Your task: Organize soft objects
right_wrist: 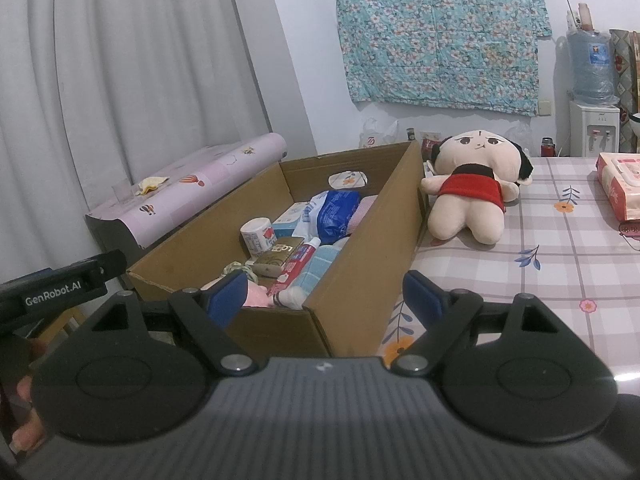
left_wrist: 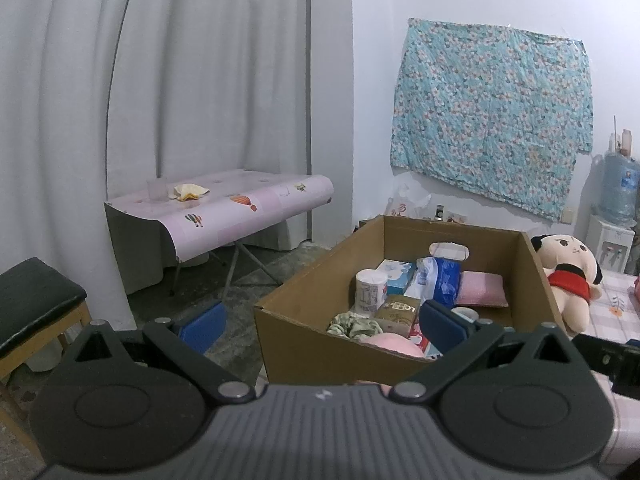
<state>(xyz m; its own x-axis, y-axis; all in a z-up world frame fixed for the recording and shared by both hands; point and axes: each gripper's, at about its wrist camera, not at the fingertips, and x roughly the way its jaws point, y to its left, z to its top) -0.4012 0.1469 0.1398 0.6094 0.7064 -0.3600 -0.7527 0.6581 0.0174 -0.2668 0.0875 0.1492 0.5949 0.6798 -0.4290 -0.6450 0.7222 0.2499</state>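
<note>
Hovering at the near end of the cardboard box [left_wrist: 296, 332], the left gripper [left_wrist: 320, 326] is being held with its jaws wide and nothing between them, while soft pieces such as the pink cushion [left_wrist: 482, 294] and the patterned scrunchie [left_wrist: 354, 326] are lying inside among harder packets. Further right, the right gripper [right_wrist: 326, 294] is likewise being kept wide and empty. Beyond it, just outside the box's right wall, the plush doll [right_wrist: 472, 196] is lying on the checked table [right_wrist: 560, 264]; being light and squashy, it is probably best pinched around the red-clad middle.
</note>
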